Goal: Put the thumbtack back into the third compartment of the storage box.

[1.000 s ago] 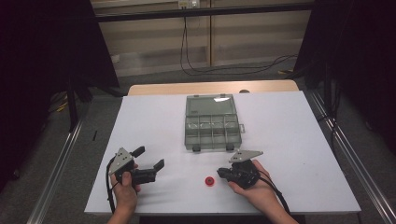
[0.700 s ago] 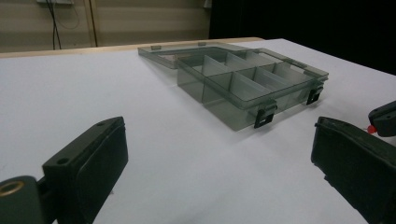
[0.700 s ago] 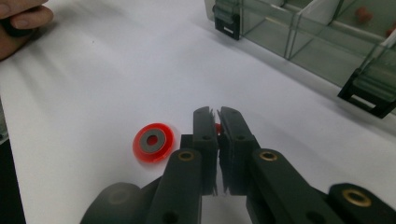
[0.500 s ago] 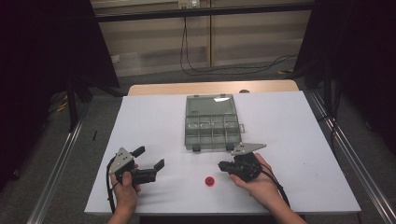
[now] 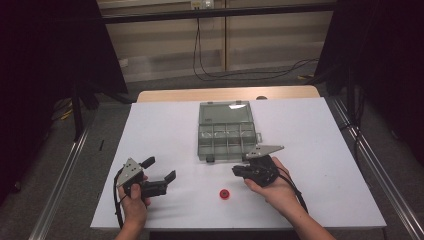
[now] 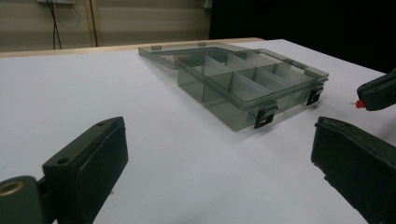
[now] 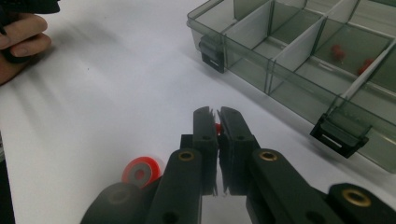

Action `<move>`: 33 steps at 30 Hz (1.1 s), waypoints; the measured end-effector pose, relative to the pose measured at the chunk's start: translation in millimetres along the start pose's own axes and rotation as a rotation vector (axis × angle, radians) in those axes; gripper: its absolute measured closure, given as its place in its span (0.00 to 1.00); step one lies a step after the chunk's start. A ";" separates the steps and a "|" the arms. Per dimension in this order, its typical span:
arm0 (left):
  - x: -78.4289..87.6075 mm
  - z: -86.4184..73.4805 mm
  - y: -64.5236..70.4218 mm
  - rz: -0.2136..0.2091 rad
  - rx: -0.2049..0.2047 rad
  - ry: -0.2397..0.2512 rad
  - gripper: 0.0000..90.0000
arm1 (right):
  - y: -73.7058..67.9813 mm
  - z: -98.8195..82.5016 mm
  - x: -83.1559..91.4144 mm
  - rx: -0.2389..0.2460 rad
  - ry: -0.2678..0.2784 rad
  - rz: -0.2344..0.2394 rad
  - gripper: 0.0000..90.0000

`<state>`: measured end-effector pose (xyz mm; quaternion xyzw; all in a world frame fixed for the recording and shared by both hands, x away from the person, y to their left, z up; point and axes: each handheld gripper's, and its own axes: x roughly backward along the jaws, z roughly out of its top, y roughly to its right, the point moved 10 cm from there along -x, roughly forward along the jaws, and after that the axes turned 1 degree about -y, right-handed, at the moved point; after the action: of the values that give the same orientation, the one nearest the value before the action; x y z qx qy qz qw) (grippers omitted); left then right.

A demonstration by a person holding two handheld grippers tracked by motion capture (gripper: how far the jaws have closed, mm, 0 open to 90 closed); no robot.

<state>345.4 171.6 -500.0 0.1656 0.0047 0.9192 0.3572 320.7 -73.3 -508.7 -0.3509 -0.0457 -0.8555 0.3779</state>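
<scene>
The right gripper (image 5: pixel 239 171), jaws clenched on a small red pin (image 7: pixel 217 128), has lifted toward the open organizer box (image 5: pixel 227 135). The red ring (image 5: pixel 224 194) remains on the table (image 5: pixel 320 145). The left gripper (image 5: pixel 161 174) waits, jaws released, so a drop into a compartment looks next.

A white table (image 5: pixel 165 130) stands in a dim room. Toward the table's far middle lies an open, clear grey compartment box (image 5: pixel 227 142), its lid (image 5: pixel 223 111) folded flat toward the table's far edge and two black latches (image 7: pixel 212 55) on its near wall. Small red pieces (image 7: pixel 338 52) sit in one compartment. A red ring (image 5: pixel 224 194) lies flat near the table's near edge. A wooden strip (image 5: pixel 225 94) borders the table's far edge; black cables (image 5: pixel 250 74) trail on the floor beyond the table.
</scene>
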 end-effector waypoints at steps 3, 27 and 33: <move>0.2 -0.1 0.0 -0.003 0.000 -0.001 0.04 | 1.3 4.0 -0.3 0.001 0.001 0.000 0.96; -0.2 -0.2 0.5 -0.004 -0.008 -0.003 0.04 | 15.0 24.4 -2.0 -0.013 -0.002 0.009 0.96; -0.3 0.0 0.5 -0.005 -0.006 -0.002 0.04 | 15.9 32.1 -1.7 -0.008 0.003 0.005 0.96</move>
<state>345.3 171.0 -500.1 0.1654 0.0021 0.9182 0.3600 350.5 -72.6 -488.6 -0.3514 -0.0408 -0.8552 0.3789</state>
